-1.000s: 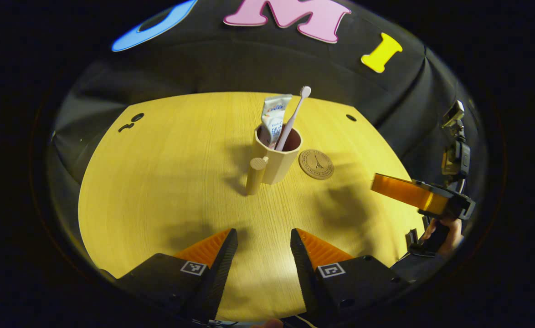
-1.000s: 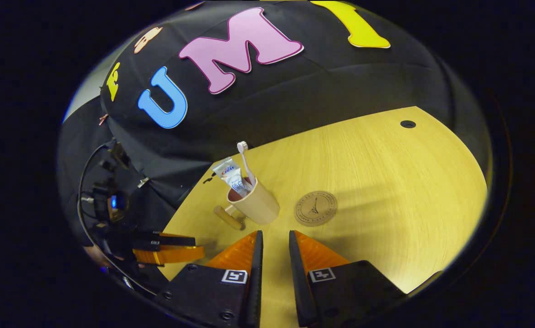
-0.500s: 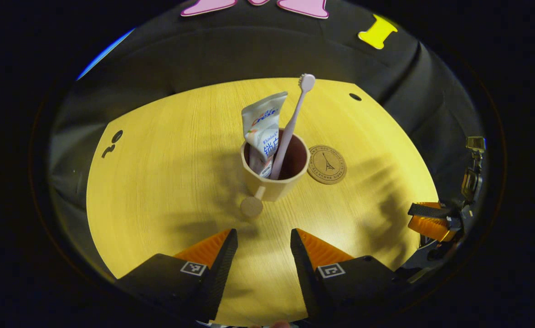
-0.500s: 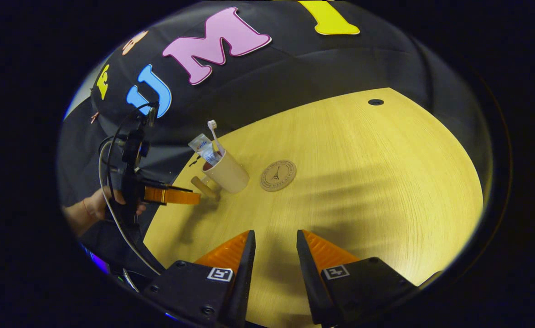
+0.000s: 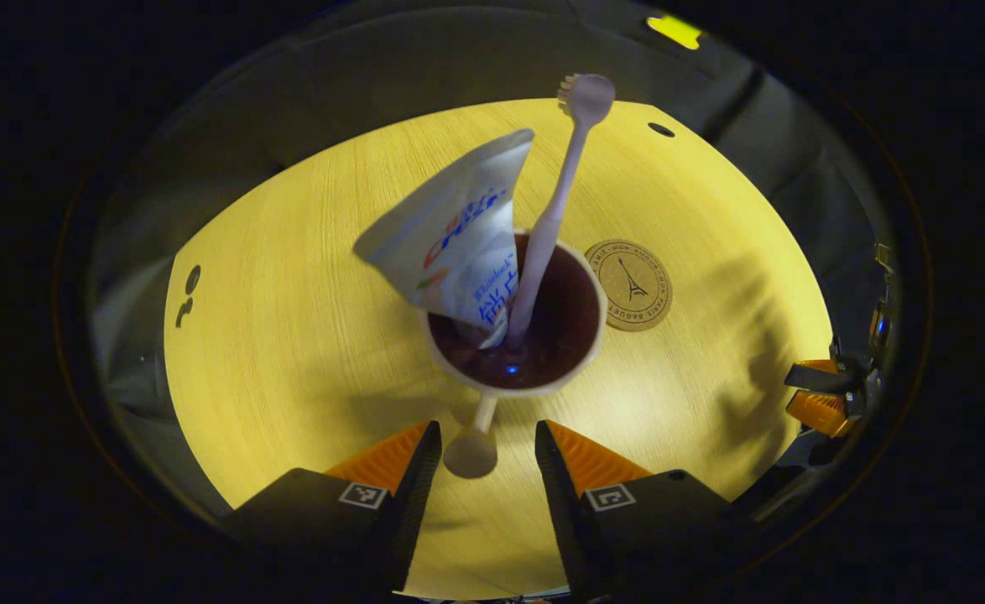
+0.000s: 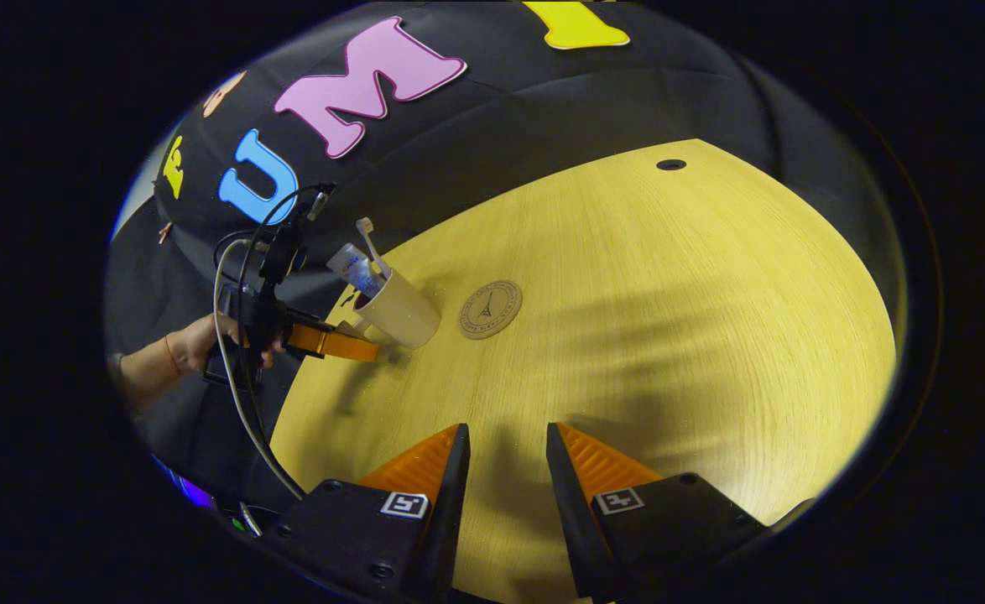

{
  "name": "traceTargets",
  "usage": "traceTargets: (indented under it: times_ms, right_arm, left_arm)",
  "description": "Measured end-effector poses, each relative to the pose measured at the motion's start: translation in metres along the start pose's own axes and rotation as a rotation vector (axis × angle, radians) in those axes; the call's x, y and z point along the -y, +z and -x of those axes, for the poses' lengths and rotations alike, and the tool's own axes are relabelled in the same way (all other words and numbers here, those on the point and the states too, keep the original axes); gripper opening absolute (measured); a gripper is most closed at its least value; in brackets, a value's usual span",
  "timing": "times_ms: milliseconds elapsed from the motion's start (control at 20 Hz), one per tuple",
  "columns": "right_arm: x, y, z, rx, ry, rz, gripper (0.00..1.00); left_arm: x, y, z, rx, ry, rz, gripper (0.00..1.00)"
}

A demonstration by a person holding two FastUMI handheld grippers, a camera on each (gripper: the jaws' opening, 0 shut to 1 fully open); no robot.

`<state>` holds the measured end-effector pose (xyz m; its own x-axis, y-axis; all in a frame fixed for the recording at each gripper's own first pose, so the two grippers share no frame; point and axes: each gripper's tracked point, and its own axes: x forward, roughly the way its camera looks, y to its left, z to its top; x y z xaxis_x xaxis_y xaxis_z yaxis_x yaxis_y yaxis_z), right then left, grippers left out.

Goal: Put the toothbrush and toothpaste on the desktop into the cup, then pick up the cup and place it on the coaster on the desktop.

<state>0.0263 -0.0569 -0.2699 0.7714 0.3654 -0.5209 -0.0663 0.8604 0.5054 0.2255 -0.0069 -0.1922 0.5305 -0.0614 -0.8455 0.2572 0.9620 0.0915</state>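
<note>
There is one cup on the yellow table. It is tan outside and dark red inside. In it stand one toothbrush and one toothpaste tube. The toothbrush leans to the right with its head up, and the tube leans to the left beside it. The cup has one handle, a round peg that sticks out toward the near side.

One round brown coaster lies flat on the table just to the right of the cup. The cup is not on it.

There are two grippers. The left gripper is right at the cup. Its two fingers are apart, and the handle's end sits in the gap between them. I cannot tell if they touch it. In the right gripper view, this gripper is at the cup's left side, held by one hand.

The right gripper is near the front edge of the table, well apart from the cup. Its two fingers are apart and hold nothing.
</note>
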Motion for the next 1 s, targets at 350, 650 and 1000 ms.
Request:
traceTargets:
  times_ms: [350,650,1000]
  right_arm:
    - [0.007,-0.001,-0.002,-0.006,0.0,-0.014,0.57]
    - [0.005,-0.012,-0.004,-0.017,0.008,-0.034,0.57]
    - [0.006,-0.013,-0.004,-0.011,-0.003,-0.038,0.57]
  left_arm:
    - [-0.007,0.013,-0.007,-0.06,0.019,-0.08,0.61]
    - [-0.001,0.013,-0.01,-0.063,0.011,-0.071,0.28]
    - [0.002,0.021,-0.003,0.023,-0.009,-0.048,0.23]
